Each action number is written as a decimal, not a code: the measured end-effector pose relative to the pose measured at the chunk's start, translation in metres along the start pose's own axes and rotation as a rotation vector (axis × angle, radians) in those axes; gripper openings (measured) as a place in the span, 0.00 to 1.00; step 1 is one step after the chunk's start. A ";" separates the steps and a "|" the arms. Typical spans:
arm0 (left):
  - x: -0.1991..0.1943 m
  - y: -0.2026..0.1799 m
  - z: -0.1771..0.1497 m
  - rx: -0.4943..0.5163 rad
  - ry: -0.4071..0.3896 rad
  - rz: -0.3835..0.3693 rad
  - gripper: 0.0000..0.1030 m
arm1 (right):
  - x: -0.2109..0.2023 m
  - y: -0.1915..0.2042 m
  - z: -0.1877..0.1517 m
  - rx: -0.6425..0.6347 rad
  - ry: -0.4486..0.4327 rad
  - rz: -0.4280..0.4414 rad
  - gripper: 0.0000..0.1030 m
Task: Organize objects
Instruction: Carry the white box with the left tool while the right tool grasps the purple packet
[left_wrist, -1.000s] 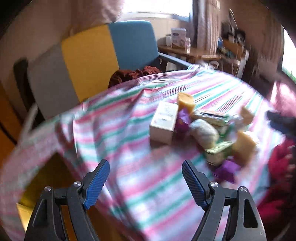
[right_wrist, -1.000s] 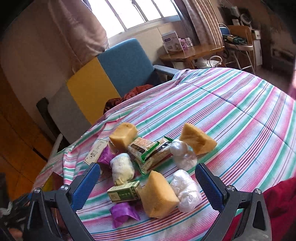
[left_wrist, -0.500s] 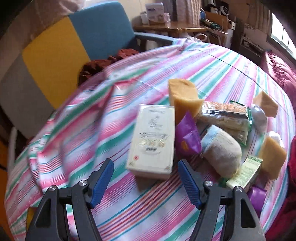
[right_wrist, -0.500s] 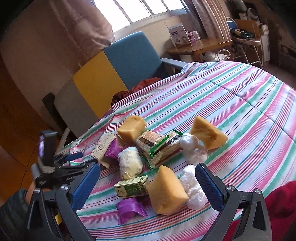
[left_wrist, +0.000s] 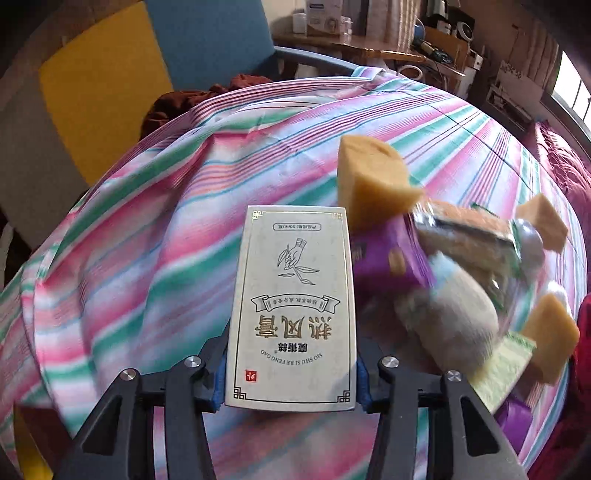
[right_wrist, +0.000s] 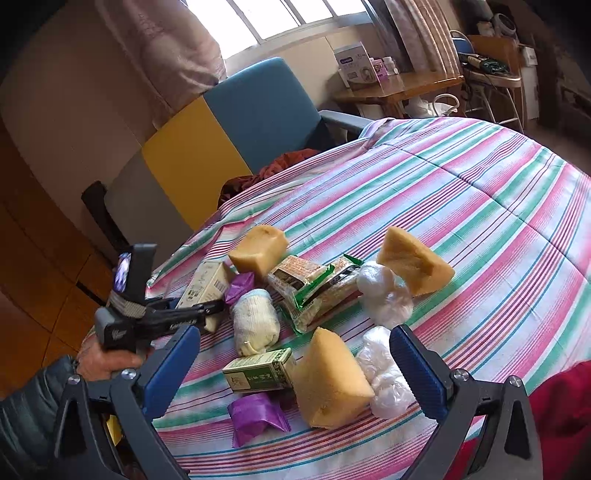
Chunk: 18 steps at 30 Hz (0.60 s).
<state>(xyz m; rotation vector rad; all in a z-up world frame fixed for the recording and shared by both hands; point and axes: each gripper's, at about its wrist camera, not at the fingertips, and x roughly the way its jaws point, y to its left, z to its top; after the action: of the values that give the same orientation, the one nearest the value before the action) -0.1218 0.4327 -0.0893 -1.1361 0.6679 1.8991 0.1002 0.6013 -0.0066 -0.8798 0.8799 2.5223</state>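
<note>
Daylit window (right_wrist: 291, 22) high on far wall, pale curtain (right_wrist: 166, 48) left of it. Below window: armchair (right_wrist: 221, 129) in blue, yellow, grey panels. Right of armchair: cluttered wooden side table (right_wrist: 399, 86). Left: orange-brown wood floor (right_wrist: 40, 295).

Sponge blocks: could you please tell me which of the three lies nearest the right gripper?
The wedge-shaped sponge between the right gripper fingers, beside the green carton.

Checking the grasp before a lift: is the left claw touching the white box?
Touching. In the left wrist view the left claw has just been closing, and its blue pads sit against both long sides of the white box.
</note>
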 end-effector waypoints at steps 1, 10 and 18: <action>-0.004 0.000 -0.009 -0.019 -0.002 0.001 0.50 | 0.000 0.000 0.000 0.000 0.002 0.002 1.00; -0.054 -0.031 -0.095 -0.079 -0.068 0.011 0.50 | 0.004 0.019 -0.004 -0.067 0.059 0.132 1.00; -0.084 -0.047 -0.147 -0.121 -0.117 0.008 0.50 | 0.038 0.046 -0.033 -0.131 0.350 0.320 1.00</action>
<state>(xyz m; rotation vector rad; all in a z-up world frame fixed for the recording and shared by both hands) 0.0085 0.3152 -0.0827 -1.0882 0.4991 2.0187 0.0634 0.5488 -0.0310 -1.3484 1.0391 2.7694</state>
